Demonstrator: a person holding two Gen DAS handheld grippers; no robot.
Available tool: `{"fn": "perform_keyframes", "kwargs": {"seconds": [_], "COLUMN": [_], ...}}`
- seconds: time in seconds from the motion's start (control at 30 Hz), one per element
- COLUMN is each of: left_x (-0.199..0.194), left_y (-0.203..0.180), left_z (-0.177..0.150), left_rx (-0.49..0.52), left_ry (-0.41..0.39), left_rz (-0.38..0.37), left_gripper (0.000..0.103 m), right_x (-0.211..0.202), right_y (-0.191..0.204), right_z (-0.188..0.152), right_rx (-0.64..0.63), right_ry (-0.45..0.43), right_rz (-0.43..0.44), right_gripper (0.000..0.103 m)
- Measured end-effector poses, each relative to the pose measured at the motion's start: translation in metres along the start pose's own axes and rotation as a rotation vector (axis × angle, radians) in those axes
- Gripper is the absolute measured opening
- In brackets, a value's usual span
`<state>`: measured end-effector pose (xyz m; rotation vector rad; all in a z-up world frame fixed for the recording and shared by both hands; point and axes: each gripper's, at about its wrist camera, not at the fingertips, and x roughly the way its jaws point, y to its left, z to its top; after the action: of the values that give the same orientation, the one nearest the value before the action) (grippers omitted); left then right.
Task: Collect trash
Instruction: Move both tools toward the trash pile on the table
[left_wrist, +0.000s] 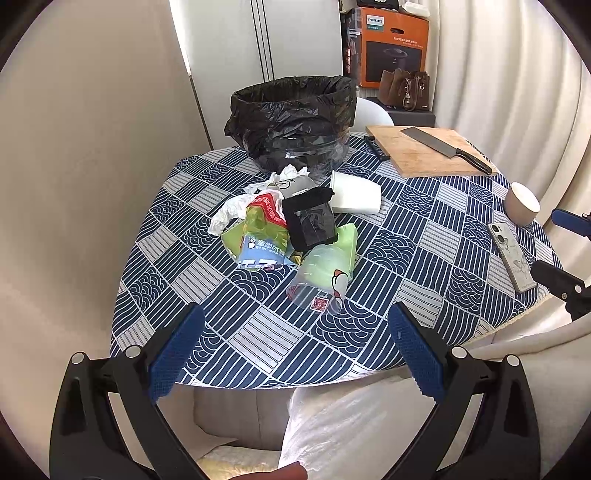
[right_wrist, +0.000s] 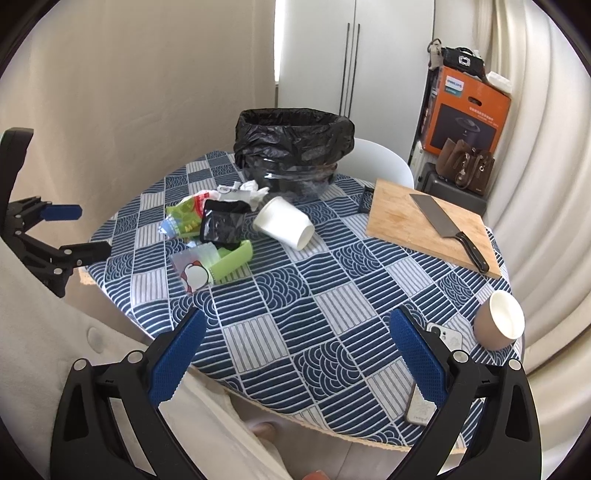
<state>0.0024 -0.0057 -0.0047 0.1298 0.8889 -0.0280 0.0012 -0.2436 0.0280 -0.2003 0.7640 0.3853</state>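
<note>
A bin lined with a black bag (left_wrist: 295, 122) (right_wrist: 293, 147) stands at the far side of the table. In front of it lies a heap of trash: a clear plastic cup (left_wrist: 319, 280) (right_wrist: 195, 267), a green snack wrapper (left_wrist: 262, 236) (right_wrist: 184, 216), a black pouch (left_wrist: 312, 221) (right_wrist: 221, 223), crumpled tissue (left_wrist: 229, 212) (right_wrist: 255, 192) and a tipped white paper cup (left_wrist: 356, 194) (right_wrist: 286, 223). My left gripper (left_wrist: 295, 325) is open and empty over the table's near edge, short of the clear cup. My right gripper (right_wrist: 295, 332) is open and empty over the near right of the table.
A cutting board (left_wrist: 428, 149) (right_wrist: 428, 225) with a cleaver (left_wrist: 447, 149) (right_wrist: 447, 229) lies at the back right. A brown cup (left_wrist: 521, 203) (right_wrist: 498, 321) and a phone (left_wrist: 513, 254) (right_wrist: 432, 369) sit near the right edge. A white chair (right_wrist: 380, 162) stands behind the table.
</note>
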Motion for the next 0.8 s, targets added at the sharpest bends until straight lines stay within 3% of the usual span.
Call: {"fn": "perform_keyframes", "kwargs": {"seconds": [0.37,0.8], "left_x": [0.006,0.03], "left_y": [0.007,0.002], "left_z": [0.005,0.01], "left_rx": [0.006,0.043], "left_ry": [0.045,0.114], "left_rz": [0.041,0.001], "left_gripper": [0.097,0.097], "right_x": [0.009,0.03], "right_y": [-0.004,-0.009], "right_z": [0.002,0.024], "right_rx": [-0.037,-0.046], "right_ry": [0.023,0.047], "right_rz": [-0.001,0.023], "right_gripper": [0.095,0.095]}}
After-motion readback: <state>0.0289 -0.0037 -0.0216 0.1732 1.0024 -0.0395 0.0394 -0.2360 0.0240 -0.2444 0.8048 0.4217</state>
